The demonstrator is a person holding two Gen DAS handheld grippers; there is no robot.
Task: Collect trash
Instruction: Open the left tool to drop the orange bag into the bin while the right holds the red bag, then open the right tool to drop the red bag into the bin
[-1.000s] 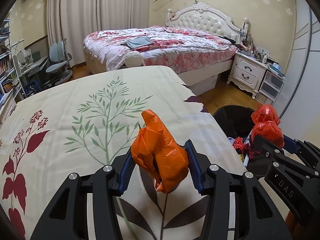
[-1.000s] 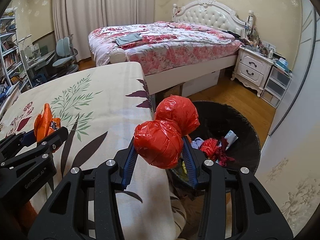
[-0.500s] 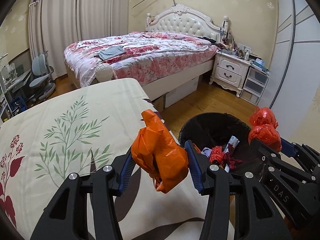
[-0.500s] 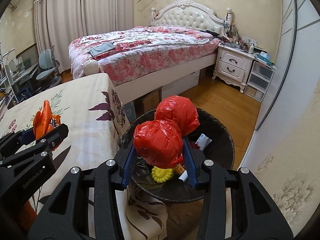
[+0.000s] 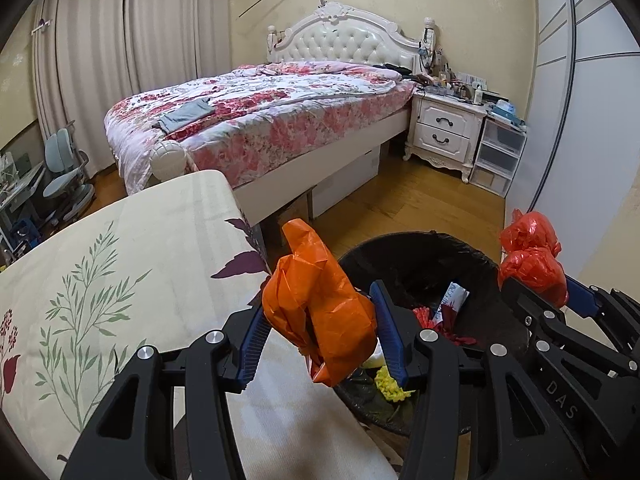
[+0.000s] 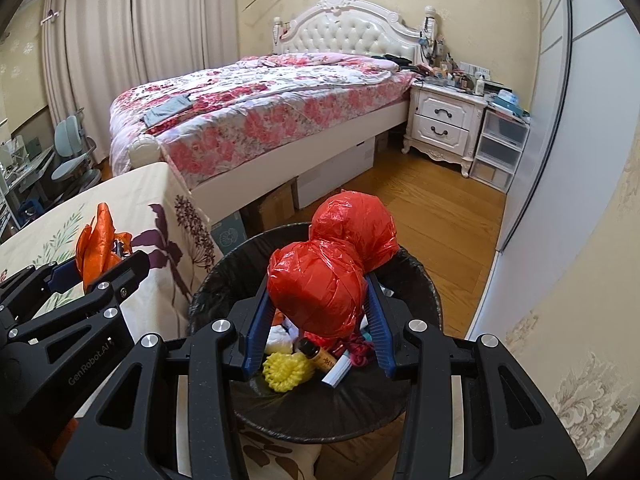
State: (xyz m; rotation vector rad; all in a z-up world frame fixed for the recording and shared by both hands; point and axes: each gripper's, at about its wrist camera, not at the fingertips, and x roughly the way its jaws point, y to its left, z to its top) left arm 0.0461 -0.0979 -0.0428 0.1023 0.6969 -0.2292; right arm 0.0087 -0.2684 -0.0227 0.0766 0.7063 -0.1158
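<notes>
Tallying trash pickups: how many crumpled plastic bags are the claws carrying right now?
2. An orange bag is clamped in the left claw beside the bin; a red bag is in the right claw over it.

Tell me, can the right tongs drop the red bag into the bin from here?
Probably yes: the right tongs hold the red bag over the open black bin, nothing between.

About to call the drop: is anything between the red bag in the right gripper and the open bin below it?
Nothing visible blocks it. The red bag, clamped in the right gripper, hangs over the open mouth of the black bin. Only trash already inside, such as the yellow ball, lies beneath, well below the rim.
</notes>
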